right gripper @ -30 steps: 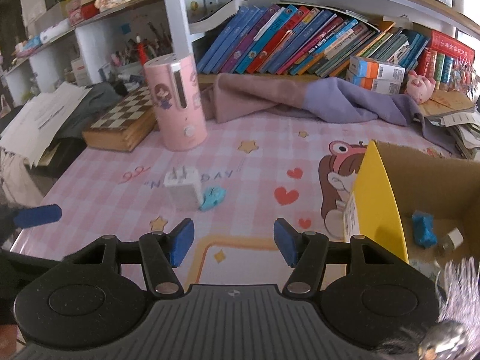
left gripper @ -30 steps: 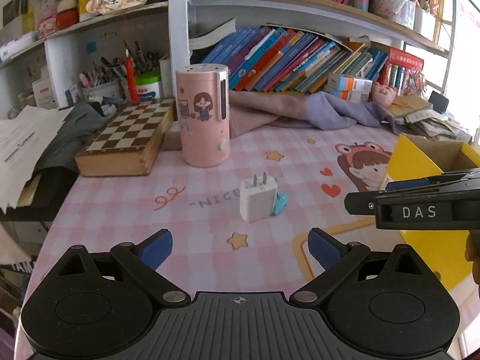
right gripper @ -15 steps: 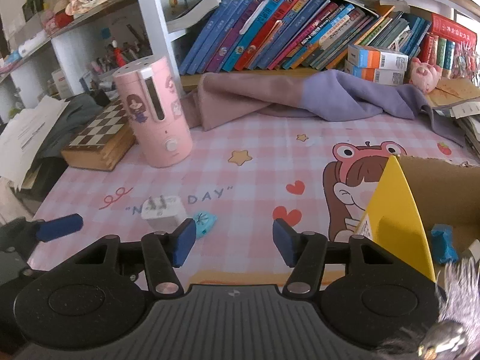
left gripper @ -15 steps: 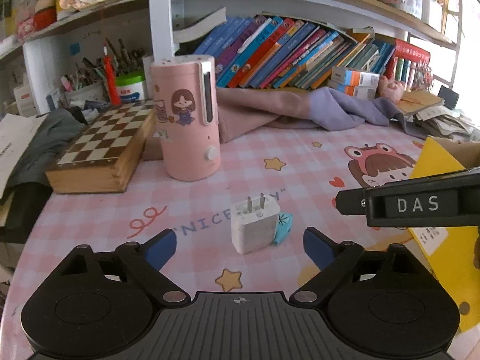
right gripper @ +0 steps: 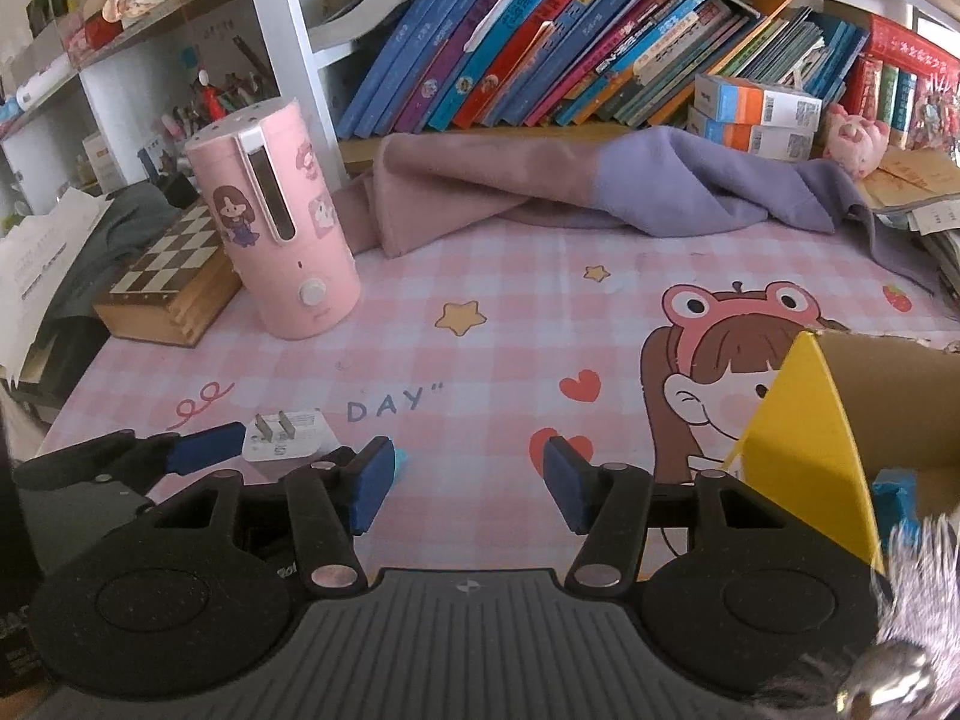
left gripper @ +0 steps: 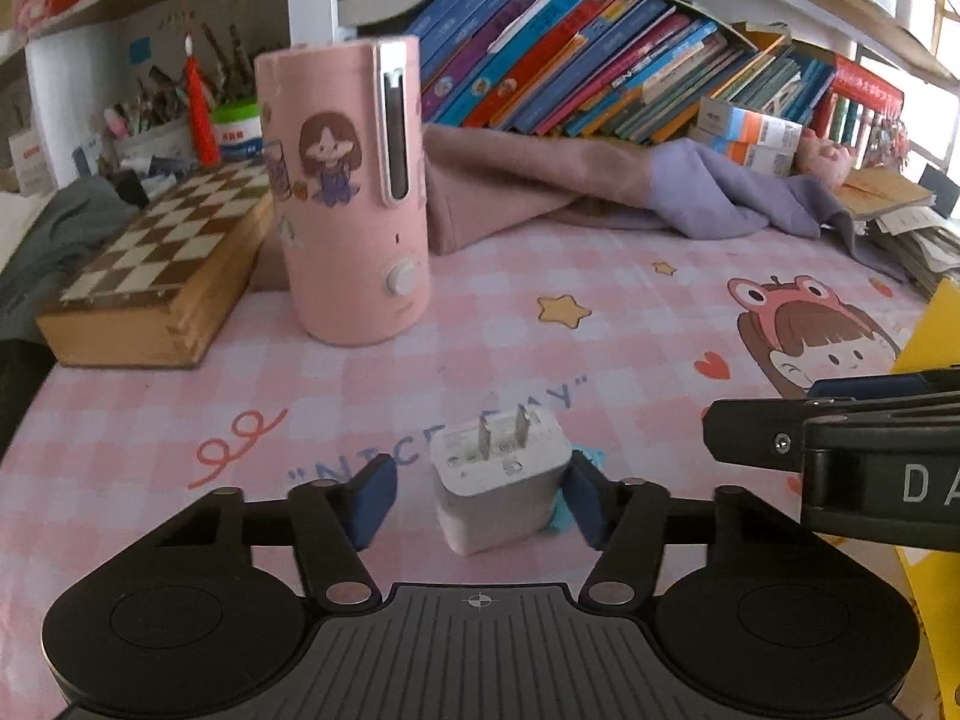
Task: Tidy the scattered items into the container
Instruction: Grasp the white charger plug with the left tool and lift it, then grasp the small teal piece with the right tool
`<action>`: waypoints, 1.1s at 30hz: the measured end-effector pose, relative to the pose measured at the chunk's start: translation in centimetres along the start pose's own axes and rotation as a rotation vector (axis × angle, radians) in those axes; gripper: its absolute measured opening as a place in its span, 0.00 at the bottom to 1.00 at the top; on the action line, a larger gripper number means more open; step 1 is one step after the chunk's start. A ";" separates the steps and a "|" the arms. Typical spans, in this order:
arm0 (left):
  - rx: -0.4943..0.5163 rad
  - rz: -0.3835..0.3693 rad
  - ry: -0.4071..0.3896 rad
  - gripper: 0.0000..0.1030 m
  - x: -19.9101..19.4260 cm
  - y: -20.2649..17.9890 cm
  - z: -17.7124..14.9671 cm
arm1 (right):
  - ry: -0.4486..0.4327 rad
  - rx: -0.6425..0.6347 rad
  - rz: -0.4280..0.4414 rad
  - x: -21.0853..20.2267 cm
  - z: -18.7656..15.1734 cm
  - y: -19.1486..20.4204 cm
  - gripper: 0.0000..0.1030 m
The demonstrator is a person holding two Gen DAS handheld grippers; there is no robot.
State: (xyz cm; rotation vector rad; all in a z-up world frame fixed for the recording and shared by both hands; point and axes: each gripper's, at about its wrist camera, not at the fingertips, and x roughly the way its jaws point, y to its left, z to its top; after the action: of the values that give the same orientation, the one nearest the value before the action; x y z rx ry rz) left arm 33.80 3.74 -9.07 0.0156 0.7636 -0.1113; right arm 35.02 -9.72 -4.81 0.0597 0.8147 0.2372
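- The mat [left gripper: 480, 324], pink-checked with a cartoon girl printed on it, is covering the table and carrying everything below.
- Books [right gripper: 540, 48] are leaning in a row on the shelf behind, with a pink and purple cloth [right gripper: 570, 192] lying along the mat's far edge.
- The box [right gripper: 810, 450], yellow outside and brown cardboard inside, is sitting at the right edge of the mat; something blue [right gripper: 894, 498] is lying inside it.
- A chessboard [left gripper: 156, 276] is lying at the left, just beside the pink canister [left gripper: 354, 192], which is standing upright.
- The left gripper [left gripper: 480, 501] is sitting low over the mat with its jaws spread, one blue pad on each side of the charger [left gripper: 501, 480]; the right pad is looking close to or against it, the left pad is standing apart.
- The right gripper [right gripper: 465, 483] is hovering released, with nothing between its pads, near the box and just right of the left gripper.
- The charger, white, is resting on the mat over the "NICE DAY" lettering with its two prongs pointing up.
- A small teal piece [left gripper: 591, 459] is lying against the charger's right side, mostly hidden behind the pad.
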 end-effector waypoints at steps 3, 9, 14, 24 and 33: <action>0.011 0.007 -0.001 0.43 -0.4 0.4 -0.3 | 0.014 -0.005 0.015 0.7 0.1 0.2 0.52; -0.056 0.051 0.012 0.43 -2.7 3.2 -1.2 | 0.040 -0.034 0.048 2.3 0.4 1.4 0.52; -0.134 0.052 0.006 0.43 -6.0 5.3 -2.4 | 0.067 -0.078 0.054 4.3 0.3 2.9 0.49; -0.169 0.063 0.011 0.43 -10.2 6.0 -4.2 | 0.109 -0.164 0.024 7.4 -0.6 4.7 0.36; -0.168 0.063 -0.030 0.43 -11.5 6.2 -4.0 | 0.075 -0.170 0.047 6.3 -0.4 5.0 0.26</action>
State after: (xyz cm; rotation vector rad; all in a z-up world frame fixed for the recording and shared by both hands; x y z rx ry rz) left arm 23.44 11.22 -4.23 -0.1212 0.7402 0.0131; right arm 37.91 -3.45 -8.85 -0.0900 0.8653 0.3539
